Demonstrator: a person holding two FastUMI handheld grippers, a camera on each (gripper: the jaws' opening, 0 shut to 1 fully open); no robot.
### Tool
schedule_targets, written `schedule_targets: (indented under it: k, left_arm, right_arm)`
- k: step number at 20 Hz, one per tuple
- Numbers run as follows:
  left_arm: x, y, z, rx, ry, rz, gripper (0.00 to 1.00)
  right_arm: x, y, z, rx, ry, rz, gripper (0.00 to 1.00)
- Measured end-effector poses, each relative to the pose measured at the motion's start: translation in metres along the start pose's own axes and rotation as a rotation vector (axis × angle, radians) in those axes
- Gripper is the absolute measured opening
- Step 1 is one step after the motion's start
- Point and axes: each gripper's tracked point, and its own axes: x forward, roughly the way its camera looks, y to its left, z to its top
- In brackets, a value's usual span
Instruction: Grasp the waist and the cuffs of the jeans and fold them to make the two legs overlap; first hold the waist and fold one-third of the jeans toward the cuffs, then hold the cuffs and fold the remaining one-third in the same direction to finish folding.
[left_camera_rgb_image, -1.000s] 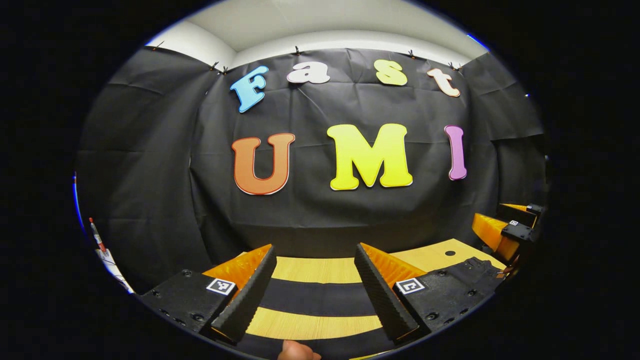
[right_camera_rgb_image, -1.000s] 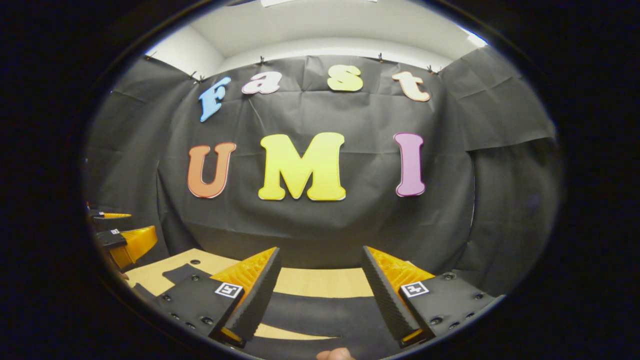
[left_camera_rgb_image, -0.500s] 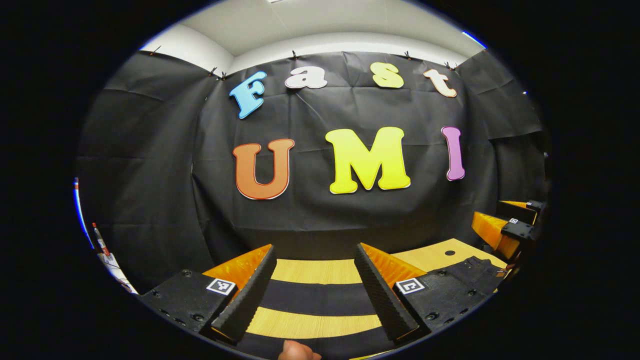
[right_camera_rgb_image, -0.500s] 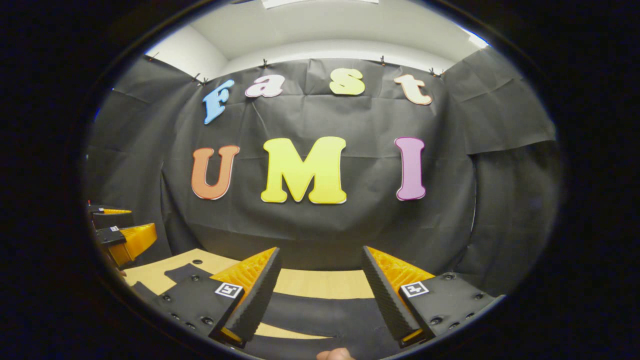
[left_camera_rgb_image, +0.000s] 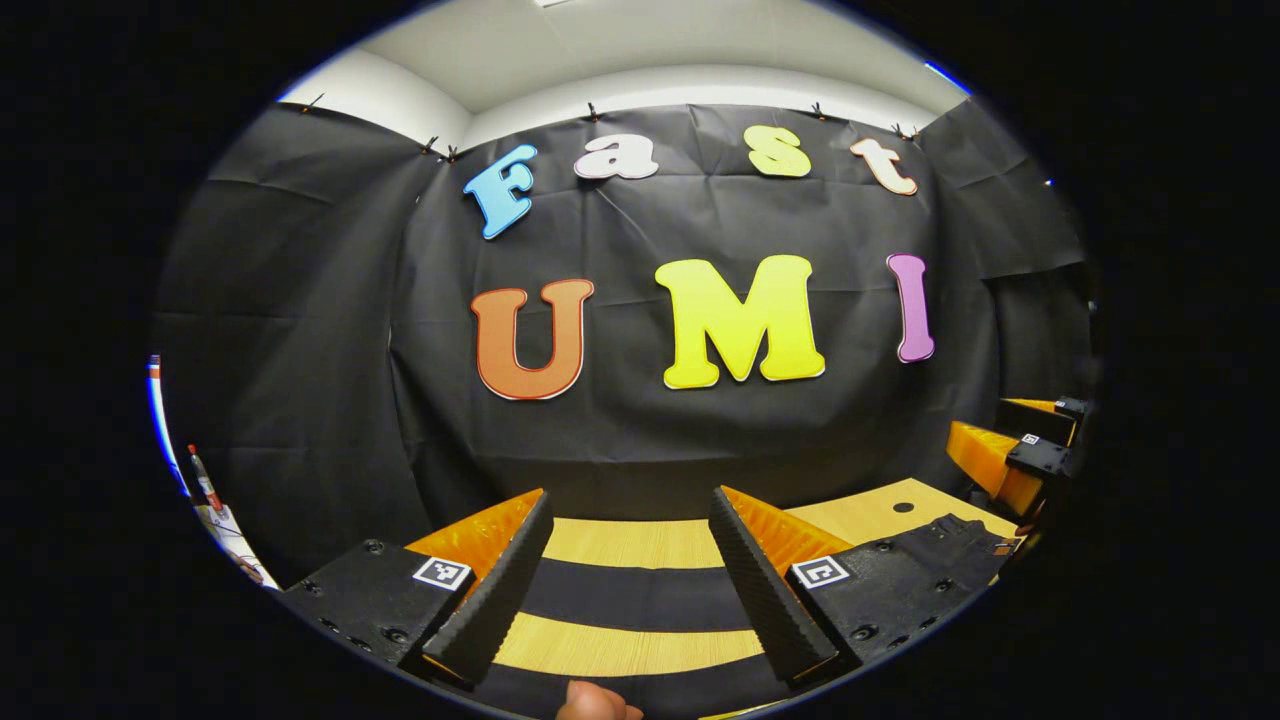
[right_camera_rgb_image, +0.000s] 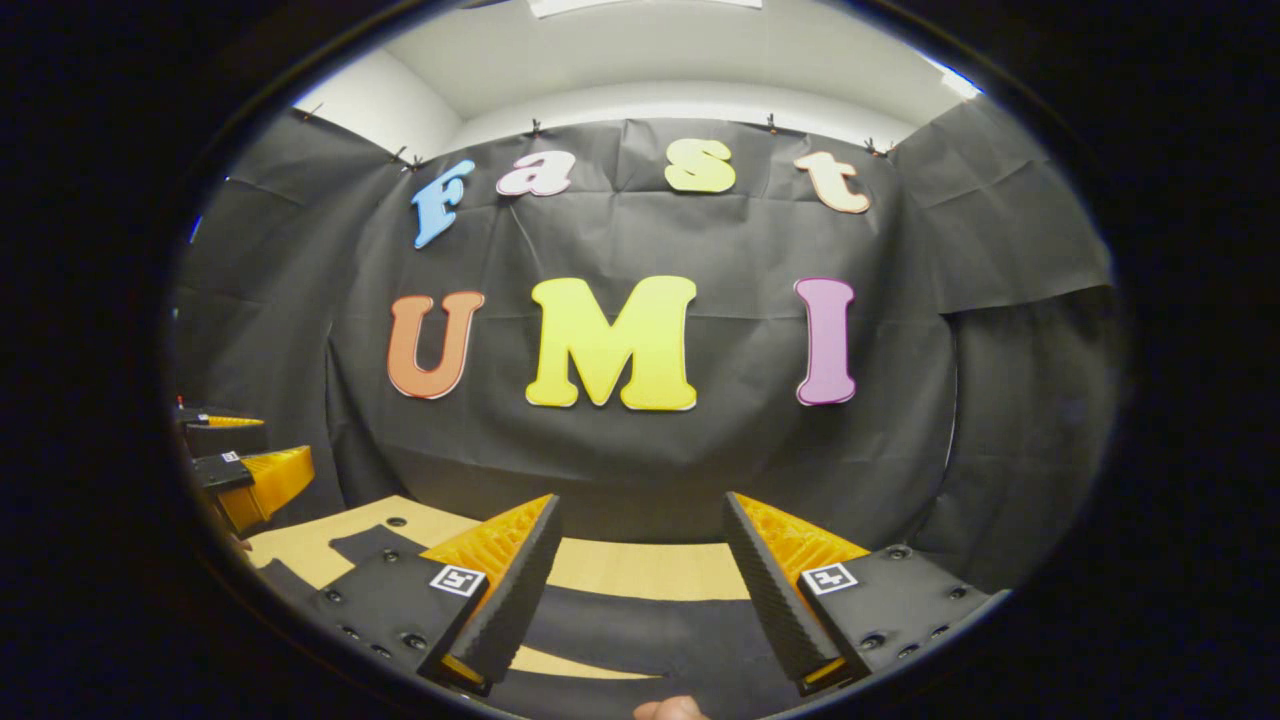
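Jeans lie below both tongs (spread wide).

Both claws slightly lower.

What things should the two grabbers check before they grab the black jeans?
1. Left gripper open: ok, its fingers stand wide apart with nothing between them.
2. Right gripper open: ok, same wide gap.
3. Jeans lie on the wooden table: ok, dark cloth crosses the wood under both grippers.
4. Legs laid out apart, ready to fold together: ok, in the left gripper view two dark bands show with wood between them.
5. Which end is waist, which is cuffs: cannot tell for sure; the part near the right gripper's side looks like the waist.
6. Grippers touching the jeans yet: not ok, both hover above the cloth.
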Motion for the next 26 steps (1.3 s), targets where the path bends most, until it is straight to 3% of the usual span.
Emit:
schedule_targets:
  k: [4,5,6,8,11,14,17,20,26]
  left_arm:
    - [-0.005,0.009,-0.016,-0.048,0.057,0.018,1.0]
    - [-0.008,0.016,-0.025,-0.072,0.088,0.032,0.94]
    - [-0.013,0.025,-0.037,-0.102,0.126,0.051,1.0]
    - [-0.029,0.047,-0.068,-0.179,0.236,0.107,1.0]
    - [-0.06,0.082,-0.127,-0.4,0.445,0.215,1.0]
    - [-0.105,0.123,-0.192,-0.659,0.66,0.371,0.99]
    - [-0.145,0.146,-0.225,-0.925,0.768,0.528,0.99]
    - [-0.164,0.176,-0.226,-0.987,0.818,0.65,0.99]
    - [-0.166,0.162,-0.259,-1.217,0.907,0.753,0.99]
  right_arm:
    - [0.001,0.003,-0.003,0.008,0.011,0.014,0.99]
    - [0.001,0.003,-0.004,0.01,0.016,0.018,0.99]
    - [0.0,0.004,-0.007,0.012,0.023,0.022,0.96]
    - [0.001,0.005,-0.012,0.013,0.042,0.028,0.96]
    - [0.001,0.004,-0.021,0.021,0.072,0.038,0.96]
    - [0.0,-0.001,-0.027,0.001,0.082,0.034,0.99]
    - [0.0,-0.005,-0.033,-0.006,0.099,0.027,0.96]
    - [-0.002,-0.012,-0.041,-0.008,0.122,0.012,0.96]
    - [-0.006,-0.036,-0.054,-0.027,0.176,-0.028,0.96]
